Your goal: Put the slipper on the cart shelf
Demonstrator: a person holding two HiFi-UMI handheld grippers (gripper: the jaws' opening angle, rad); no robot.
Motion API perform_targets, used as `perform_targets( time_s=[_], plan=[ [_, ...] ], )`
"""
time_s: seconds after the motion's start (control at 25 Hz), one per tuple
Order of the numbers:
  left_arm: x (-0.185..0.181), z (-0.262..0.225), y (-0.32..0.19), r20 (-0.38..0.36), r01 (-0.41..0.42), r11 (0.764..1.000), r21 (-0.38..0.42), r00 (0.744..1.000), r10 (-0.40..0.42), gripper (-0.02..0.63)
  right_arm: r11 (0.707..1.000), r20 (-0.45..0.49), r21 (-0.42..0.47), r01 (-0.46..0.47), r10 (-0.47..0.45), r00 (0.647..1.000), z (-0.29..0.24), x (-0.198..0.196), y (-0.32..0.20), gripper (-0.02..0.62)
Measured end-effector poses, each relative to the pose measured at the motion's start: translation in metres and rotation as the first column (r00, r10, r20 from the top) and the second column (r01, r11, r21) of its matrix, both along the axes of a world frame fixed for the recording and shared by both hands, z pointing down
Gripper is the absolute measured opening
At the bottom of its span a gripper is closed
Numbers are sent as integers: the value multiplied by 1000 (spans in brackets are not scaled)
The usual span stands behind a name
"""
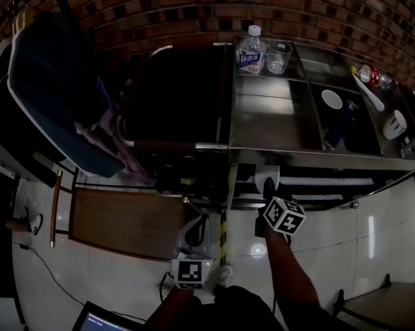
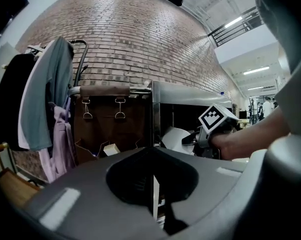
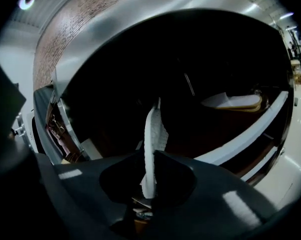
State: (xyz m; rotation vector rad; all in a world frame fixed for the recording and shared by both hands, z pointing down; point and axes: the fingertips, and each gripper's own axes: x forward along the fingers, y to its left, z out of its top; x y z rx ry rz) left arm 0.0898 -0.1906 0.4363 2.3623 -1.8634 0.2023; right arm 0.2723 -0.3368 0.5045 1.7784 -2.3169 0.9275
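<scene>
Nearest me, my left tool [image 2: 152, 156] is closed on nothing, while my right tool [image 3: 148, 159] pinches a white slipper [image 3: 153, 124] edge-on at the cart's dark lower shelf [image 3: 240, 139], a second slipper [image 3: 230, 101] lying farther right.

At twelve o'clock a water bottle [image 1: 251, 49] and a glass [image 1: 278, 57] stood on the cart [image 1: 262, 126] surface, while toward five o'clock the right tongs [image 1: 268, 193] held a white slipper [image 1: 269, 179] at the lower shelf [image 1: 325, 181], the left tongs [image 1: 196, 230] at six.
</scene>
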Motion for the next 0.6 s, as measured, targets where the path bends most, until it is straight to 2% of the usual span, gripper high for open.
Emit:
perform_targets(
  time_s=[0.28,0.6],
  plan=[
    [-10,-1,-1,37,-5,1000,-8,999,6,15,1000,-16,-20,-15,15,1000,15,-3,-36,35],
    [-9,-6,-4,24,-6,1000,-18,1000,6,15,999,-44,-29,-46,44,998,30,1,-54,40]
  ],
)
